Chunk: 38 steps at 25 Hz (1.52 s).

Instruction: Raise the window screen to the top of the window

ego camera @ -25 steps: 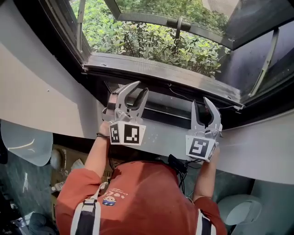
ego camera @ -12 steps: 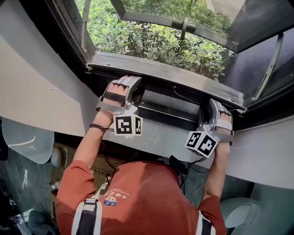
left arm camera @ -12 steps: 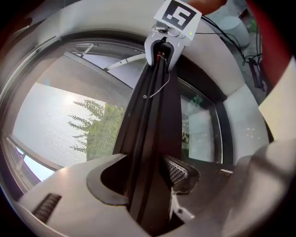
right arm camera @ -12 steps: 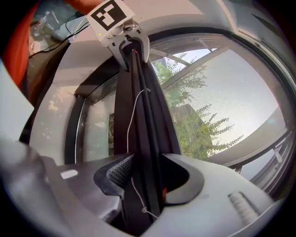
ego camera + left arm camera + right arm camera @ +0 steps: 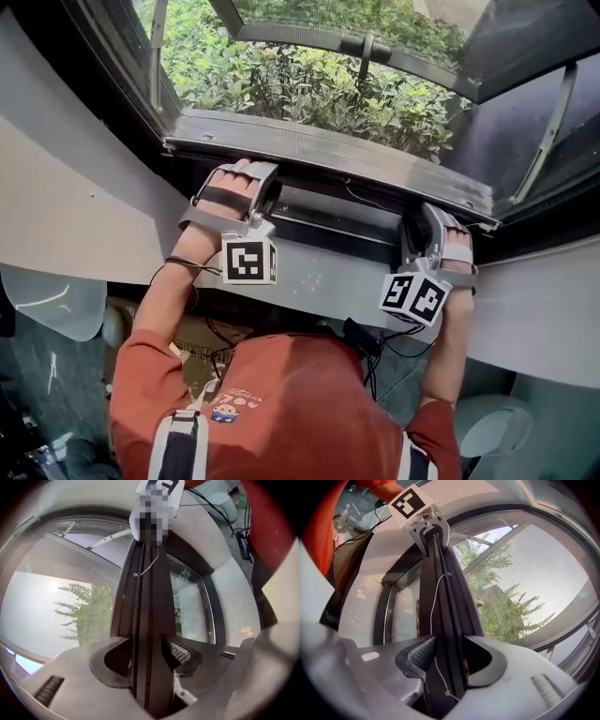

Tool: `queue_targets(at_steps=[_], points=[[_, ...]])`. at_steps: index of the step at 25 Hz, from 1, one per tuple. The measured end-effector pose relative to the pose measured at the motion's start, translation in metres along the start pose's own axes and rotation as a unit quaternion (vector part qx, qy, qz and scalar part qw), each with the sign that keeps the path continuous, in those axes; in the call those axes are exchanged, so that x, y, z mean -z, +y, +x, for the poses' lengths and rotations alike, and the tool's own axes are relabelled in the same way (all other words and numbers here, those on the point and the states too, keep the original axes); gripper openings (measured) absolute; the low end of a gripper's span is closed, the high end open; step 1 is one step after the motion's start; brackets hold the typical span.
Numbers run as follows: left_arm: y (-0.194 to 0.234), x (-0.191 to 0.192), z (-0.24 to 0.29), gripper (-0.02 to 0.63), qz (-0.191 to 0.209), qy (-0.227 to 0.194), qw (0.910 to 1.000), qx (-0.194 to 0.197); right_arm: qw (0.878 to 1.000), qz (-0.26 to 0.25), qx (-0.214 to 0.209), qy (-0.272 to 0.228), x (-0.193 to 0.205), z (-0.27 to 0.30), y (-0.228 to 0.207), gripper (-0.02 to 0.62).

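The window screen's dark bottom bar (image 5: 333, 223) runs across the window's foot, below the grey sill (image 5: 328, 150). My left gripper (image 5: 255, 180) lies on its side at the bar's left part. My right gripper (image 5: 427, 223) lies likewise at the right part. In the left gripper view the bar (image 5: 147, 597) passes between the jaws of the left gripper (image 5: 152, 648). In the right gripper view the bar (image 5: 440, 602) passes between the jaws of the right gripper (image 5: 447, 651). Both pairs of jaws have just been opening and straddle the bar without clamping it. Grey mesh (image 5: 534, 569) shows beyond.
A thin white string (image 5: 433, 597) hangs along the bar. An open casement pane (image 5: 530, 103) stands at the right, with bushes (image 5: 309, 84) outside. A white wall (image 5: 84, 197) runs under the window. Cables (image 5: 370, 342) and a pale seat (image 5: 47, 295) lie below.
Both grippers have rolled from upright onto their sides and sunk onto the dark bar, with their jaws spread wider. Over the last half second they have barely shifted.
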<state>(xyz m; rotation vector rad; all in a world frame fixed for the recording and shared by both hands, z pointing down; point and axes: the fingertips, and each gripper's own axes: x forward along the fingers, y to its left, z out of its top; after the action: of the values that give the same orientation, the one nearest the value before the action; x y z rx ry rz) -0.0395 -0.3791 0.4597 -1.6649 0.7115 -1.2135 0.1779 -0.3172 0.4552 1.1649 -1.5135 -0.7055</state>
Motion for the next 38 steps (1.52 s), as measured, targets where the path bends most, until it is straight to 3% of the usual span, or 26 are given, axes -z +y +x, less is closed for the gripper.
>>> queue_targets(at_steps=[4,7,10,21,24,28,32,34,38], points=[[0.002,-0.005,-0.002,0.193,-0.065,-0.046,0.9962,0.034,0.999,0.033,-0.020,-0.016,0.000,0.000,0.001,0.199],[0.002,-0.006,-0.002,0.193,-0.070,-0.048,0.9957,0.036,0.996,0.072,-0.024,-0.044,-0.002,-0.002,0.002,0.213],[0.003,-0.007,-0.002,0.192,-0.084,-0.059,0.9939,0.040,0.996,0.067,-0.027,-0.050,-0.002,-0.002,0.002,0.212],[0.004,-0.006,-0.009,0.187,-0.078,-0.076,0.9935,0.033,0.996,0.054,-0.038,-0.055,-0.004,-0.009,0.001,0.212],[0.017,-0.006,-0.015,0.178,-0.081,-0.082,0.9929,0.030,0.995,0.059,-0.044,-0.064,-0.008,-0.015,-0.012,0.183],[0.039,-0.008,-0.022,0.153,-0.079,-0.086,0.9932,0.000,0.996,0.051,-0.019,-0.068,-0.013,-0.022,-0.034,0.152],[0.063,-0.009,-0.027,0.055,-0.068,-0.087,0.9919,-0.062,0.996,0.039,0.023,-0.075,-0.014,-0.027,-0.055,0.094],[0.071,-0.009,-0.030,0.055,-0.061,-0.089,0.9909,-0.081,0.995,0.033,0.046,-0.080,-0.017,-0.029,-0.065,0.052],[0.092,-0.009,-0.035,0.055,-0.055,-0.091,0.9885,-0.107,0.993,0.021,0.081,-0.088,-0.023,-0.034,-0.086,0.051]])
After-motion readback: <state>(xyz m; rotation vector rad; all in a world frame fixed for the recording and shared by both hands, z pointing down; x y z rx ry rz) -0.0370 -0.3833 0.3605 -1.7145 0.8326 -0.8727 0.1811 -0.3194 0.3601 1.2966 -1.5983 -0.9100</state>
